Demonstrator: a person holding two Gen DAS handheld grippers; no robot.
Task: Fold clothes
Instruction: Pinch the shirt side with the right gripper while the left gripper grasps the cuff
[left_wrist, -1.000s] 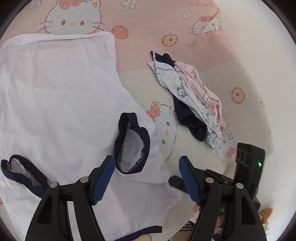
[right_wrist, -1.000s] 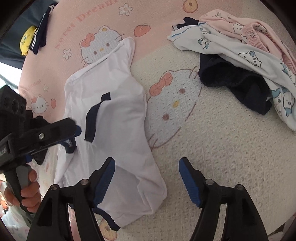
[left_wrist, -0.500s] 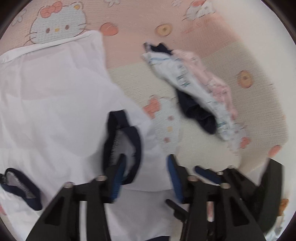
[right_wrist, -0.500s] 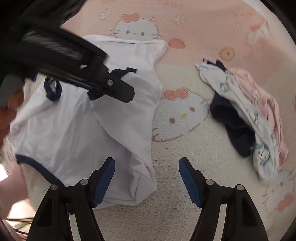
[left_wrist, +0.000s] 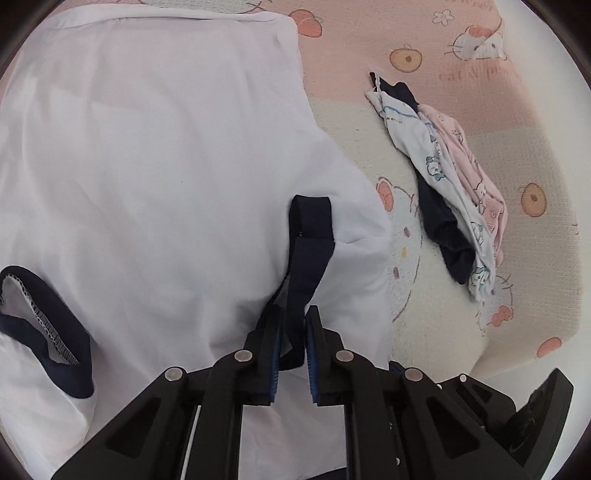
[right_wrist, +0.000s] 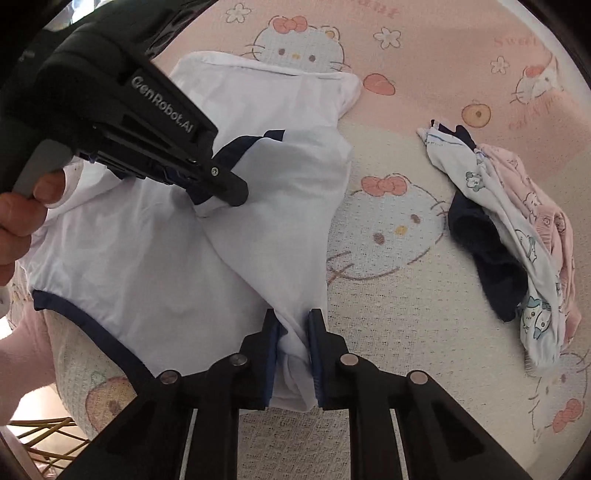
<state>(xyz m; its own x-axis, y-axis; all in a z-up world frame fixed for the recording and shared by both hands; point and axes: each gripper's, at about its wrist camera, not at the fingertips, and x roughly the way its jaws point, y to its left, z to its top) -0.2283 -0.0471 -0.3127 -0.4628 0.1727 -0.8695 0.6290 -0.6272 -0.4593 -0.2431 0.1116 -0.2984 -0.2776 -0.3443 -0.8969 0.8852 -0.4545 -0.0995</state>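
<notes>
A white shirt (left_wrist: 155, 177) with navy trim lies spread on a pink and cream cartoon-cat blanket (right_wrist: 388, 258). My left gripper (left_wrist: 293, 332) has just been closing and now pinches the navy sleeve cuff (left_wrist: 308, 236). My right gripper (right_wrist: 293, 343) has just been closing too, clamped on a bunched white corner of the shirt's edge. In the right view, my left gripper crosses over the shirt, hiding part of it. A small heap of clothes (right_wrist: 517, 236), white, pink and navy, lies well apart to the right.
</notes>
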